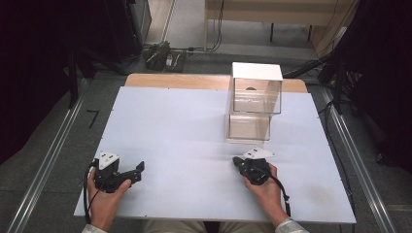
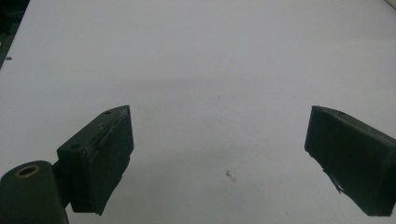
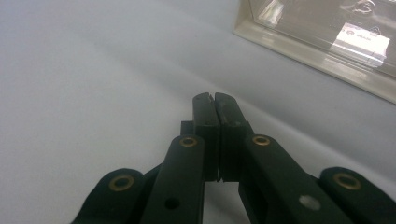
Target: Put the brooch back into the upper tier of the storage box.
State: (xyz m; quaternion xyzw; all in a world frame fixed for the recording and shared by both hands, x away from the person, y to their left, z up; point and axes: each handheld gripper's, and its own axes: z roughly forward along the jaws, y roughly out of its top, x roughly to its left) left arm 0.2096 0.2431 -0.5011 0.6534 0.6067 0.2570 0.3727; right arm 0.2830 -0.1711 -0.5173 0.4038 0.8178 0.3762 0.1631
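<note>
From above, the person's two hands rest on the white bench (image 1: pixel 194 131), each holding a claw. The left claw (image 1: pixel 138 172) lies near the bench's front left corner, pointing toward the middle, with bare surface all around it. The right claw (image 1: pixel 236 161) sits at the front right, just short of a clear plastic box (image 1: pixel 255 99) with a white lid, which stands upright toward the far right of the bench; the claw's tip points up and left, near the box's front lower edge but not touching it. Beyond the bench there is grey floor (image 1: pixel 58 145) with metal rails and some cables. Looking along the left claw (image 2: pixel 219 154), its two black jaws stand wide apart with nothing between them, only bare white bench (image 2: pixel 210 56) below. Looking along the right claw (image 3: pixel 215 100), its jaws are pressed flat together, pad against pad, gripping nothing; the box's pale base edge (image 3: pixel 303 51) runs across the upper right corner, near the tips yet clearly apart from them.
</note>
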